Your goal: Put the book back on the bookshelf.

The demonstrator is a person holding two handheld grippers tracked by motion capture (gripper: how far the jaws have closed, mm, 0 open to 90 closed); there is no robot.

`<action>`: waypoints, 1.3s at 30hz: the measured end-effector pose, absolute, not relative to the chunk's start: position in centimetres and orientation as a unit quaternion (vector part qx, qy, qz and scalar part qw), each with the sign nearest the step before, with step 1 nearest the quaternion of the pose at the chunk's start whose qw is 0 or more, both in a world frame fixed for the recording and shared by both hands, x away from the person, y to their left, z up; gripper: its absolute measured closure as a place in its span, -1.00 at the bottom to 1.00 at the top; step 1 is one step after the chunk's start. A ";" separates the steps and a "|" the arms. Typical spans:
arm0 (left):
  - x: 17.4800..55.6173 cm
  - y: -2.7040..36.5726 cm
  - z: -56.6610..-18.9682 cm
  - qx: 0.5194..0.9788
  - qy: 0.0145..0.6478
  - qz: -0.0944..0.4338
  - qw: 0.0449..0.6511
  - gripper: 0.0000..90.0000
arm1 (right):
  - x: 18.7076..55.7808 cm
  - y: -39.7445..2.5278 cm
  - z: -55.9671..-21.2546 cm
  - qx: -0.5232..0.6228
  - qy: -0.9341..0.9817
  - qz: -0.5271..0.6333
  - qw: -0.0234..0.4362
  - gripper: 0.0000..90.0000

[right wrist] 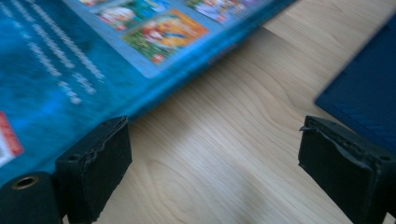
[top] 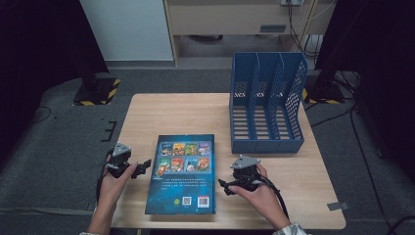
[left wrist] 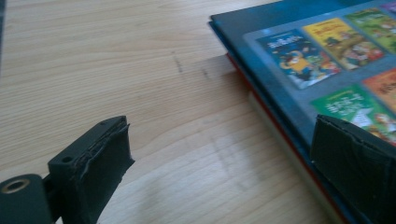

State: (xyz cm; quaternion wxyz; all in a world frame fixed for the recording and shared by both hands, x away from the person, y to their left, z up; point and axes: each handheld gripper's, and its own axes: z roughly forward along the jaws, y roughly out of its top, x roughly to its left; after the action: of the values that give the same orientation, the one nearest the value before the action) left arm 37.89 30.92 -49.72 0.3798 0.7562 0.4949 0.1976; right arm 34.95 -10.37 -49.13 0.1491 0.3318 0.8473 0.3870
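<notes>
Two grippers, one book: my left gripper [top: 143, 168] sits just off the left edge of the book [top: 182, 181] and my right gripper [top: 223, 186] just off its right edge, both with fingers [left wrist: 100, 158] spread wide and holding nothing. The book lies flat, back cover up, near the front edge of the worktop [top: 195, 112], a little left of the middle, well apart from the blue file rack [top: 266, 105] that stands toward the back right corner. In the left gripper view the book's edge [left wrist: 261, 100] shows more than one layer, with red under the blue, so I cannot tell whether it is one thick volume or a few thin ones stacked. I judge it stiff-covered, flat and fairly weighty, with a glossy face that my pads may slide on. Lying flush on the wood, it gives no gap to get under, so I would take it by the long edges, one finger over the cover and one worked beneath. A grip near the middle of each side should keep it level; a corner hold would likely let it sag or fan open.
</notes>
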 end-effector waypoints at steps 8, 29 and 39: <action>37.8 28.0 -50.1 0.793 0.450 0.158 0.378 -0.91 | 35.3 -8.0 -48.8 0.313 0.849 0.411 0.110 -0.81; 38.8 26.6 -51.9 0.782 0.456 0.043 0.422 -1.00 | 38.4 -5.4 -51.3 0.341 0.839 0.423 0.032 -0.99; 39.0 26.4 -51.9 0.780 0.462 0.028 0.421 -1.00 | 38.8 -5.0 -51.8 0.345 0.835 0.429 -0.008 -0.99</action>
State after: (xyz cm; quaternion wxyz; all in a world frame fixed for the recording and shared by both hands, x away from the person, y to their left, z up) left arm 39.05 26.38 -51.91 0.4208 0.7800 0.4622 0.0279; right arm 38.82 -5.04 -51.79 -0.0080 0.3452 0.8345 0.4293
